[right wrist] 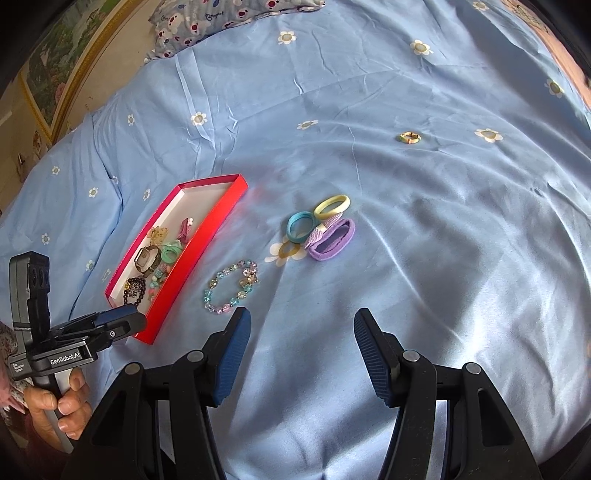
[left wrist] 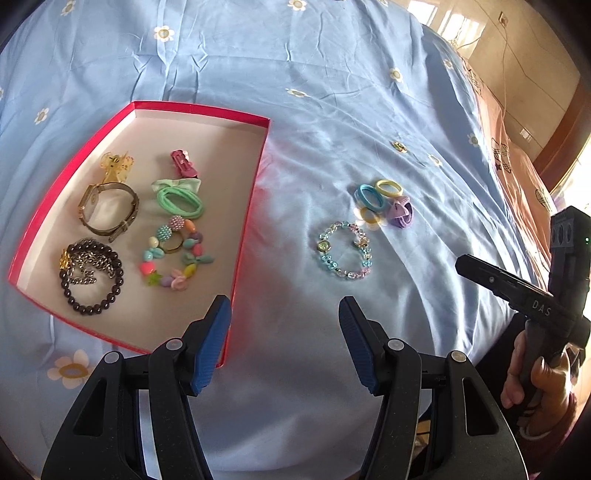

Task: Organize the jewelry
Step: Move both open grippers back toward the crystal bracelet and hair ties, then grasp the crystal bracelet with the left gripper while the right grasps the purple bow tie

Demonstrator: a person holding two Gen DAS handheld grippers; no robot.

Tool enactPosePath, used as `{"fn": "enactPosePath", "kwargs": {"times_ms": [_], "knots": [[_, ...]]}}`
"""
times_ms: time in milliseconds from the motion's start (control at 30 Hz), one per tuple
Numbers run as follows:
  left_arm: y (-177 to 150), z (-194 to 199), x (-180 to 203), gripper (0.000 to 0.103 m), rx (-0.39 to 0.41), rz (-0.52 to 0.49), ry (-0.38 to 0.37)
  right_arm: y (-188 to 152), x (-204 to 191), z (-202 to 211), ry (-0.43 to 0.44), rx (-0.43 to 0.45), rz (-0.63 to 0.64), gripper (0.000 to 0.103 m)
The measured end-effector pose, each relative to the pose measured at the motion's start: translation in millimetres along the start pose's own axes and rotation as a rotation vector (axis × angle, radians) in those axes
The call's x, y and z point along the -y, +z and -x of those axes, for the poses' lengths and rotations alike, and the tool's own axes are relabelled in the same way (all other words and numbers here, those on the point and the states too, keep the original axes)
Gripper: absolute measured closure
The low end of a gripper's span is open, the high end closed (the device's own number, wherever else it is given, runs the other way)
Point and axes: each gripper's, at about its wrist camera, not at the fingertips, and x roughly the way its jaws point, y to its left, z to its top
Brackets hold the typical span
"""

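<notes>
A red shallow box (left wrist: pixel 255 173) (right wrist: pixel 207 236) lies on the blue bedsheet and holds a watch (left wrist: pixel 109 210), a dark bead bracelet (left wrist: pixel 90 275), a green hair tie (left wrist: pixel 180 202), a pastel bead bracelet (left wrist: pixel 177 254) and clips. Outside it lie a clear blue-pink bead bracelet (left wrist: pixel 345 251) (right wrist: pixel 231 291), a cluster of hair ties (left wrist: pixel 384 203) (right wrist: pixel 321 227) and a small ring (left wrist: pixel 399 146) (right wrist: pixel 409 137). My left gripper (left wrist: pixel 284 314) hangs open by the box's near right corner. My right gripper (right wrist: pixel 301 328) is open, empty, just short of the bead bracelet.
The flower-print bedsheet (right wrist: pixel 443 240) covers the whole work area. A patterned pillow (right wrist: pixel 221 18) lies at the far end. A pink blanket (left wrist: pixel 517 177) runs along the bed's right side. A hand (left wrist: pixel 528 380) grips the right tool's handle.
</notes>
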Motion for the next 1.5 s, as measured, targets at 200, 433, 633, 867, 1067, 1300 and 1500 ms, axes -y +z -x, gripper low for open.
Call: {"fn": "enactPosePath", "kwargs": {"times_ms": [200, 433, 633, 867, 1067, 1300, 1500], "knots": [[3.2, -9.2, 3.9, 0.043, -0.019, -0.007, -0.003, 3.1, 3.9, -2.1, -0.003, -0.001, -0.005, 0.043], [15.1, -24.1, 12.9, 0.043, -0.041, -0.027, -0.007, 10.6, 5.3, -9.9, -0.008, -0.009, 0.004, 0.043], [28.0, -38.1, 23.2, 0.043, -0.054, -0.056, 0.001, 23.5, 7.8, -24.0, -0.020, -0.021, 0.017, 0.043], [39.7, -63.7, 29.0, 0.043, -0.088, -0.070, -0.007, 39.5, 9.2, -43.9, -0.035, -0.033, 0.037, 0.043], [44.0, -80.5, 33.6, 0.043, -0.103, -0.081, -0.007, 49.8, 11.7, -62.3, -0.054, -0.049, 0.041, 0.043], [46.1, -92.3, 42.0, 0.071, -0.104, -0.150, 0.002, 54.3, 11.6, -82.3, -0.092, -0.057, 0.066, 0.053], [46.9, -89.6, 40.8, 0.093, -0.091, -0.154, -0.027, 53.1, 16.9, -81.3, -0.113, -0.046, 0.054, 0.088]]}}
